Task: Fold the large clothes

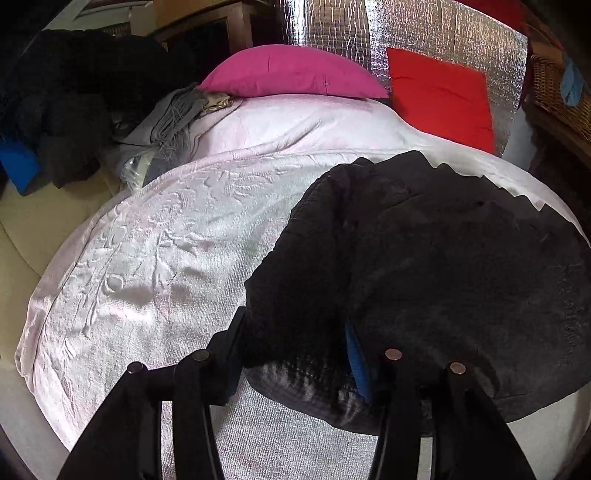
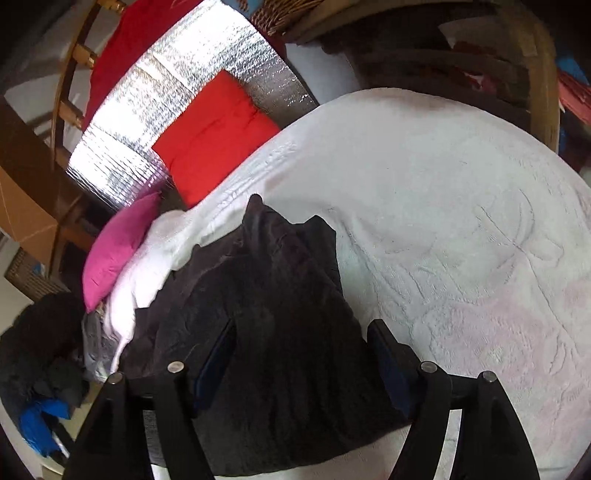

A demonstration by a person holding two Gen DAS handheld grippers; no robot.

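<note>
A large black garment (image 1: 424,266) lies bunched on the pale pink bedspread (image 1: 155,258). In the left wrist view my left gripper (image 1: 295,347) has its jaws wide apart, and a thick fold of the black cloth lies between the blue-padded fingers (image 1: 356,354). In the right wrist view the same black garment (image 2: 280,317) fills the gap of my right gripper (image 2: 303,350), whose jaws are also wide apart on either side of the cloth. The bedspread (image 2: 461,240) stretches away to the right.
A pink pillow (image 1: 291,72) and a red cushion (image 1: 441,96) lie at the head of the bed against a silver foil sheet (image 1: 413,33). A pile of dark clothes (image 1: 70,96) and grey fringed cloth (image 1: 166,118) sit at the left. A wicker basket (image 1: 561,88) stands right.
</note>
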